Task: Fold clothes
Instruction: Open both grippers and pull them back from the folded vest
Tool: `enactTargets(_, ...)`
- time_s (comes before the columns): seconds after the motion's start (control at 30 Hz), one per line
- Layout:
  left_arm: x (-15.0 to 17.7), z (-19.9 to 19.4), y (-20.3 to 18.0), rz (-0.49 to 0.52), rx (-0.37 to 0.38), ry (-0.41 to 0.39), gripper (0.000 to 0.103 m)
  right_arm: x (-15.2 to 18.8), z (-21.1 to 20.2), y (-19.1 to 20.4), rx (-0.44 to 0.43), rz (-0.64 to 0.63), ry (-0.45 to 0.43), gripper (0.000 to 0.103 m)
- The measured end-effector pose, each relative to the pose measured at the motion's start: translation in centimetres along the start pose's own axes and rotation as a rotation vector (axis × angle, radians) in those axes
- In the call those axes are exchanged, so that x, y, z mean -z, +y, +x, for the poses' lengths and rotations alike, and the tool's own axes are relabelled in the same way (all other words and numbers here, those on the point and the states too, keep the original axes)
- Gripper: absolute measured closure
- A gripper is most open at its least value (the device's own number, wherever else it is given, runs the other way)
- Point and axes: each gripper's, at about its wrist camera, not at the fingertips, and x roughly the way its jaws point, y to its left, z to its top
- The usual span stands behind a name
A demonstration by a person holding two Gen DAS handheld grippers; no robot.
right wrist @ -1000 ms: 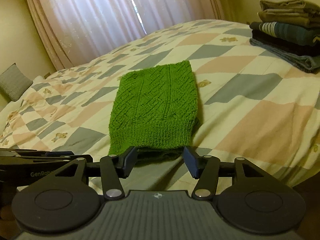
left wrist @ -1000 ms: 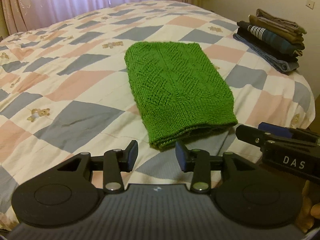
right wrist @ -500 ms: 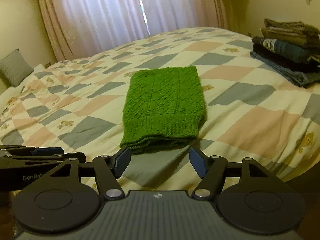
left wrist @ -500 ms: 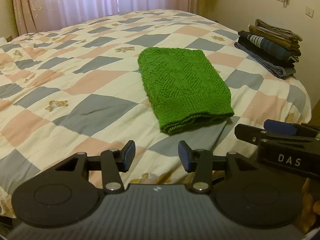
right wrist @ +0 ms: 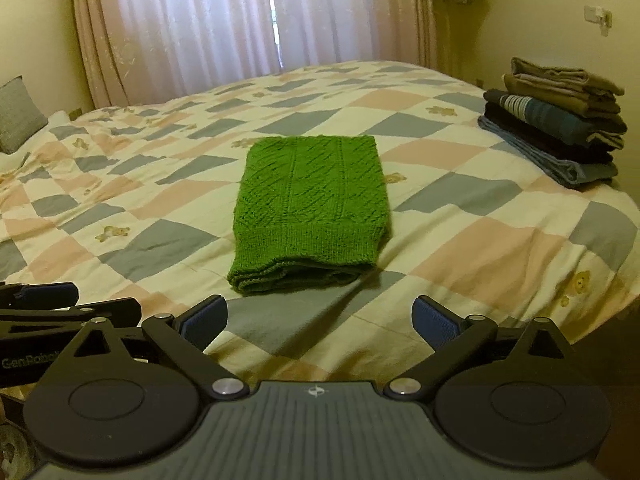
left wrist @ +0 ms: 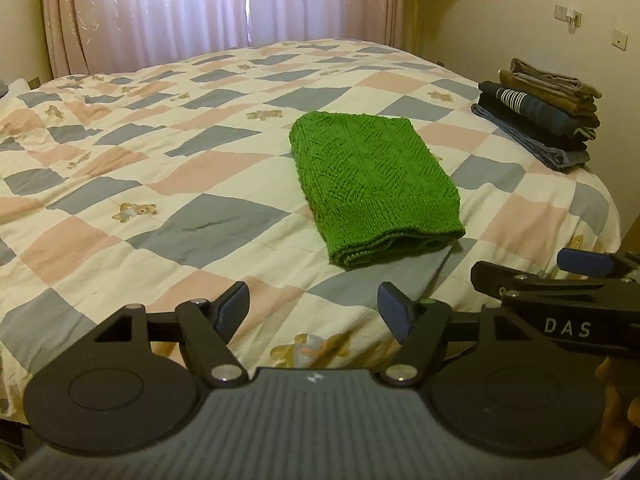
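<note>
Currently both tongs are released and hold nothing. The left tongs (left wrist: 313, 307) have their blue-padded fingers spread apart above the near edge of the bed (left wrist: 120, 184). The right tongs (right wrist: 320, 322) are spread wider still, likewise over the near edge of the bed.

The green knitted garment (left wrist: 372, 184) lies folded into a compact rectangle on the patchwork quilt. It sits ahead of both tongs and apart from them: slightly to the right of centre as seen from the left tongs, and nearly straight ahead as seen from the right tongs. Its layered open edge faces the tongs; its far edge points toward the curtains (right wrist: 192, 20).

A stack of folded clothes (right wrist: 560, 120) rests at the right-hand edge of the bed, well apart from the green garment and far right of both tongs. A grey cushion (right wrist: 18, 114) lies at the far left in the right wrist view.

Each wrist view shows the other device at its side: the right tongs at the right edge of the left view, the left tongs at the left edge of the right view.
</note>
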Motion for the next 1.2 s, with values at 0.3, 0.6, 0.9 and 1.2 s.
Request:
enactTargets(0.3, 0.6, -1.1, -0.2, -0.005, -0.033, -0.025, 0.01, 0.6, -0.9, -0.5, 0.018, 0.016, -0.012, 0.002)
enactTargets(0.6, 1.3, -1.3, -0.9, 0.043, -0.071, -0.036, 0.001, 1.3, -1.6, -1.2, 0.045, 0.06, -0.041, 0.0)
enactTargets(0.9, 1.3, -0.7, -0.6, 0.011, -0.06, 0.019, 0.001, 1.4, -2.4, -2.4, 0.039, 0.112, -0.1, 0.0)
enactTargets(1.2, 1.0, 2.0, 1.2, -0.081, -0.053, 0.176, 0.001, 2.4, 0.9, -7.4, -0.026, 0.33, 0.058, 0.0)
